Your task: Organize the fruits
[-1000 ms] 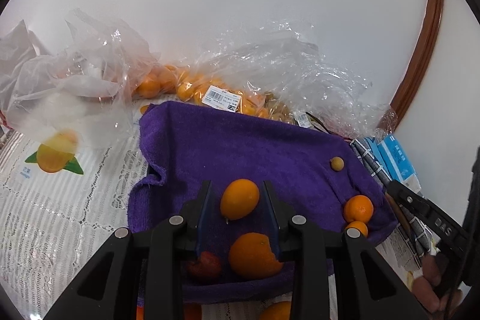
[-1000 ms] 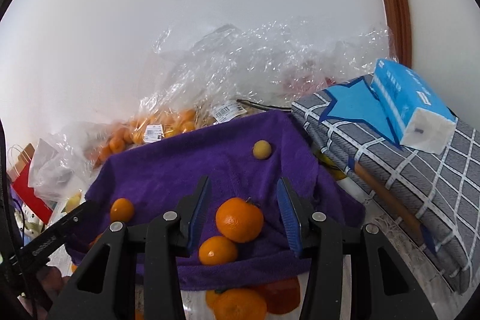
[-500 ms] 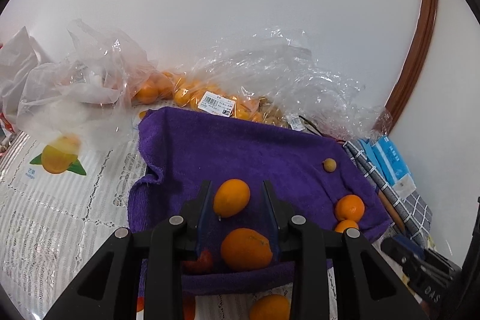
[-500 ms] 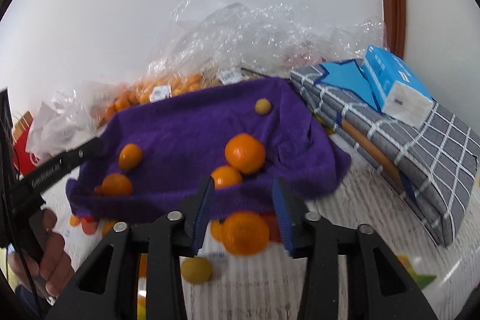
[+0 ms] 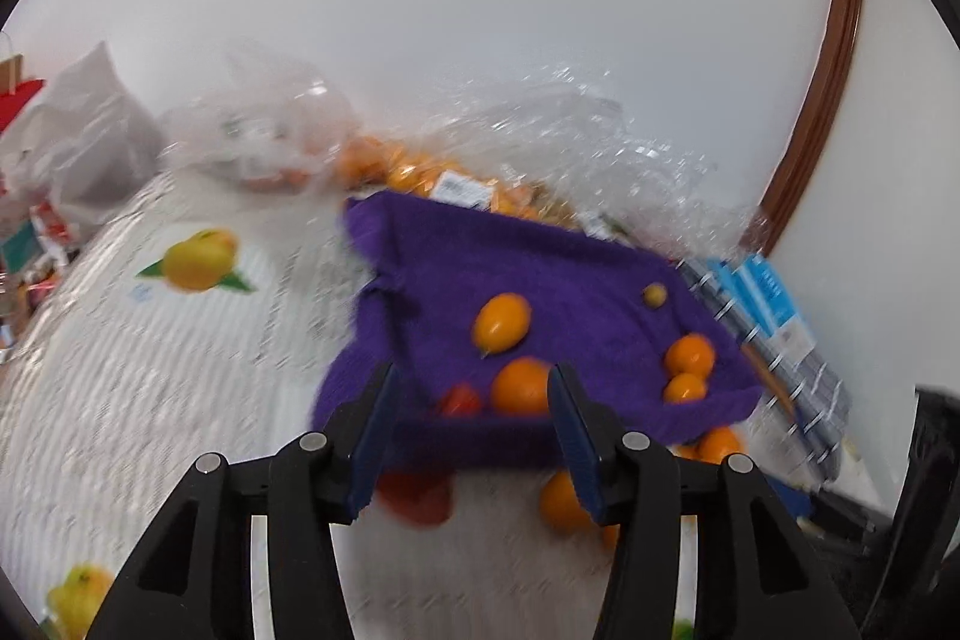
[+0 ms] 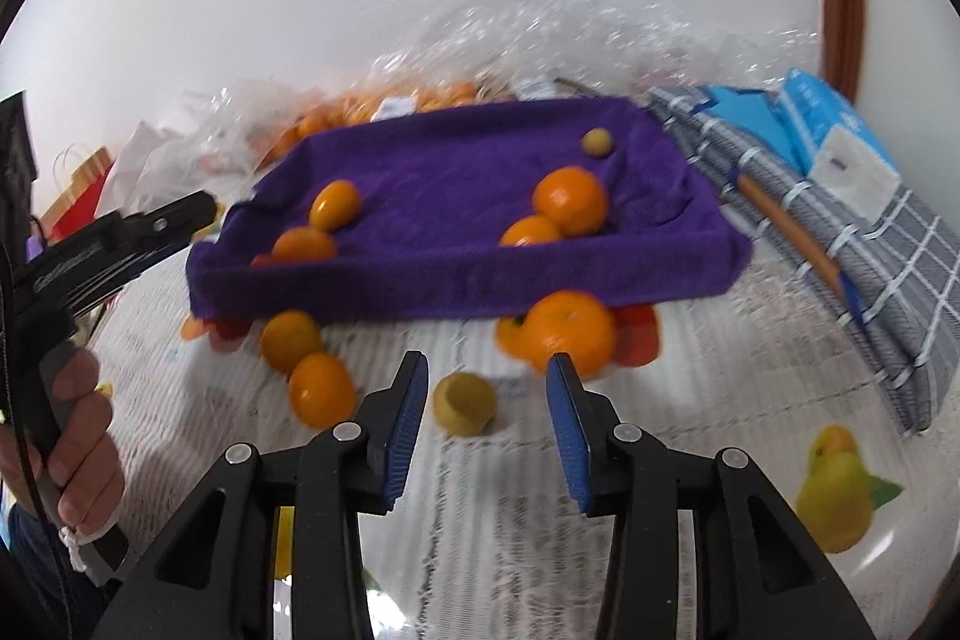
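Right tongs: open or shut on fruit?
Open. The right tongs have just been opening; the small yellow fruit lies between the pads, untouched.

A towel (image 6: 456, 196) lay over a tray on the table (image 6: 516, 538); five fruits (image 6: 569, 200) sat on it; more fruits (image 6: 321, 389) lay on the table in front of it; bags (image 6: 540, 16) were behind it; a cloth (image 6: 864, 244) lay to its right.

Each camera rides above my claw, looking forward and down. Left view: purple towel (image 5: 540, 268) close, from its left front corner. Right view: same towel (image 6: 456, 196) from its front edge.
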### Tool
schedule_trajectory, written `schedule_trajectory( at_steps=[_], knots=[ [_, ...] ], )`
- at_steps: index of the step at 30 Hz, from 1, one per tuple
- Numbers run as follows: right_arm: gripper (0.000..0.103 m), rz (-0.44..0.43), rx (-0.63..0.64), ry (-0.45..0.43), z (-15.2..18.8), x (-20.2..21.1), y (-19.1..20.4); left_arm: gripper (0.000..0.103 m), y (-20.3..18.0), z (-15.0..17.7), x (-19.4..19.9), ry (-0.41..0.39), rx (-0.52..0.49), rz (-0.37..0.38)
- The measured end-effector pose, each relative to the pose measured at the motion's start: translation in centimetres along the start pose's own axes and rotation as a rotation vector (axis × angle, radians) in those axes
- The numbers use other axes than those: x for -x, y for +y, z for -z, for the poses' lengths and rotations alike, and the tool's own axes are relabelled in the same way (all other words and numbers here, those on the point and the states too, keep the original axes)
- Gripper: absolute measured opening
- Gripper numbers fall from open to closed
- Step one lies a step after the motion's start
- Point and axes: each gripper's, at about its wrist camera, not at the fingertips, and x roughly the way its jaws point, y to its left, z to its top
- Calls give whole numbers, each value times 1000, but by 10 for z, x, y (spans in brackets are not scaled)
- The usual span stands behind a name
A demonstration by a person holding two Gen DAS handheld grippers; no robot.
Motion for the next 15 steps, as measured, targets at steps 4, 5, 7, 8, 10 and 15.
schedule_trajectory(
  at_steps=[4,5,7,8,10,15],
  knots=[
    [38,21,17,51,2,-18,5,49,4,12,3,21,-2,-13],
    [31,8,16,59,2,-20,4,49,4,13,2,32,-4,-2],
    [28,1,18,62,1,-22,4,49,-1,14,-2,41,-20,13],
    [27,4,23,56,1,-22,5,49,-4,15,-4,51,-35,18],
    [27,0,23,34,3,-17,4,49,-11,19,-5,66,-60,43],
    [27,9,7,-82,11,15,-16,49,-25,24,-12,110,-125,83]
  ],
)
